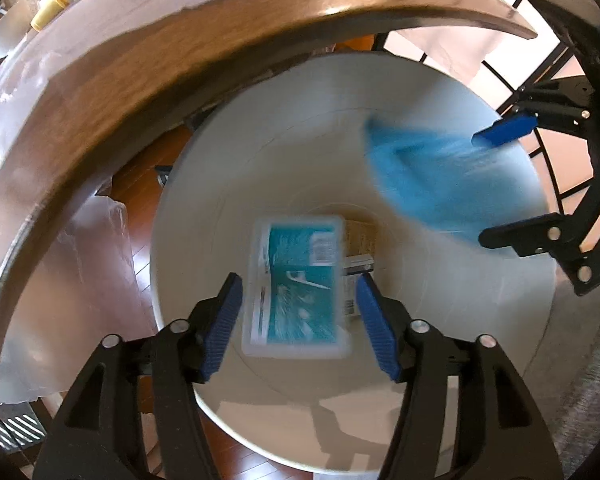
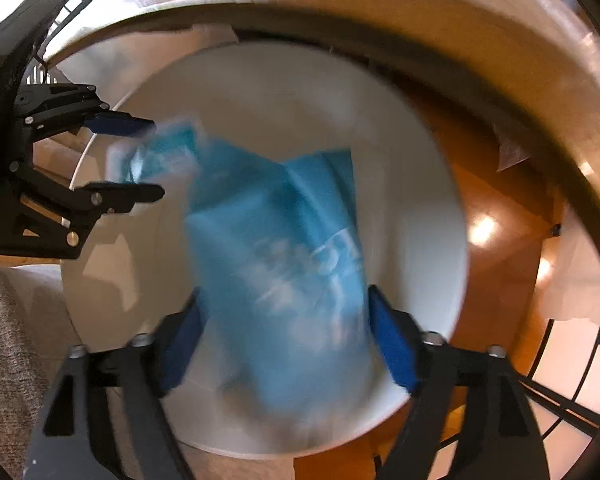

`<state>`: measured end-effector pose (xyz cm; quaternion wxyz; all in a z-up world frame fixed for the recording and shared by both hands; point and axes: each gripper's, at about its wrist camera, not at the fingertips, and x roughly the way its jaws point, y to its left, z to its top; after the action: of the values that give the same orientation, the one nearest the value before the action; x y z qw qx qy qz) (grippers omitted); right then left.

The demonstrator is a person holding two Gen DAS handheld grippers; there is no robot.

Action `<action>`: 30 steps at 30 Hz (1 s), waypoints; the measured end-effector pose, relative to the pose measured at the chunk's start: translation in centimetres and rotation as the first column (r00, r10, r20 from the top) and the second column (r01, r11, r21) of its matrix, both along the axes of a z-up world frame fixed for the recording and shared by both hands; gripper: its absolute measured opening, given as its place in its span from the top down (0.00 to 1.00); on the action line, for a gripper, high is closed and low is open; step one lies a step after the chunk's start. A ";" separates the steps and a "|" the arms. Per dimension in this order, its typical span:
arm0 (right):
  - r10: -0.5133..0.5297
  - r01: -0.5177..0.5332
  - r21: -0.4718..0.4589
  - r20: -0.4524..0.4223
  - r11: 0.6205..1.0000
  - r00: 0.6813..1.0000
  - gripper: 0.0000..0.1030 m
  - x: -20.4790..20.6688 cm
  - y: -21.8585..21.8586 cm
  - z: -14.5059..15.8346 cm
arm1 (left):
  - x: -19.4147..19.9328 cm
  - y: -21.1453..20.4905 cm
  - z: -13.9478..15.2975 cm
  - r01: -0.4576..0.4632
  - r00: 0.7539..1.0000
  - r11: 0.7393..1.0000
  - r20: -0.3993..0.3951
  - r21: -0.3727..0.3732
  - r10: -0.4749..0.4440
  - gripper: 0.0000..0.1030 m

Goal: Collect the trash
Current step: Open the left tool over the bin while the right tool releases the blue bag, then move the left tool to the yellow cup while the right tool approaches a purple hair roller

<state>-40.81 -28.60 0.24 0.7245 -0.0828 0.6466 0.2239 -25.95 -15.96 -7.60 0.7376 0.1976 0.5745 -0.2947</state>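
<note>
Both grippers hang open over the white bin (image 1: 440, 312), their trash dropping in.

Largest first: the wooden counter (image 1: 140, 80) curves round the bin's far side, and the bin's mouth sits below both grippers, so a drop that drifts could strike the rim and land on the wood floor (image 2: 496, 248). The blue plastic bag (image 2: 284, 256) is blurred between the parted jaws of the right gripper (image 2: 288, 340) with no pad pressing it; being light and floppy, it may well drape over the rim or catch on a pad. The teal-printed packet (image 1: 296, 284) lies loose between the spread jaws of the left gripper (image 1: 300, 320), above small cartons (image 1: 360, 248) at the bin's bottom; it looks likely to land inside.
</note>
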 end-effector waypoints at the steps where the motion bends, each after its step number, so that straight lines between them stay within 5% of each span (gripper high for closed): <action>1: -0.005 0.005 0.005 0.016 1.000 1.000 0.23 -0.1 -0.2 0.8 | -0.1 0.1 0.4 -0.001 1.000 1.000 0.010 0.001 0.001 0.40; 7: -0.009 0.000 0.048 0.191 0.999 0.981 0.16 -0.5 -1.6 9.2 | -1.1 2.3 7.2 -0.013 0.991 0.996 0.134 -0.084 0.024 0.31; 9: -0.018 0.000 0.058 0.315 0.998 0.949 0.08 0.0 -1.8 13.2 | -0.7 3.5 11.1 -0.029 0.979 0.984 0.195 -0.174 0.064 0.16; 11: -0.050 0.024 0.067 0.417 0.997 0.908 0.04 1.1 -1.9 15.8 | 0.1 4.8 14.5 -0.066 0.946 0.970 0.294 -0.235 0.136 0.01; 14: -0.120 0.072 0.114 0.500 0.991 0.857 0.04 4.3 -2.2 17.9 | 3.6 6.5 18.0 -0.176 0.864 0.946 0.417 -0.273 0.281 0.02; 19: -0.237 0.179 0.160 0.526 0.971 0.817 0.04 13.1 -2.6 17.3 | 11.1 8.9 17.8 -0.342 0.800 0.892 0.407 -0.297 0.442 0.02; 24: -0.275 0.243 0.130 0.516 0.961 0.811 0.04 22.0 -2.1 15.4 | 17.5 9.8 15.1 -0.453 0.772 0.841 0.342 -0.295 0.536 0.02; 30: -0.314 0.289 0.125 0.469 0.949 0.825 0.04 28.0 -1.5 12.3 | 22.5 10.5 12.9 -0.531 0.743 0.795 0.289 -0.292 0.603 0.02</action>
<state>-12.83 -30.08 12.54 0.8908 -0.0154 0.4443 0.0944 -3.43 -5.46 5.29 0.9015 -0.0073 0.4275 -0.0665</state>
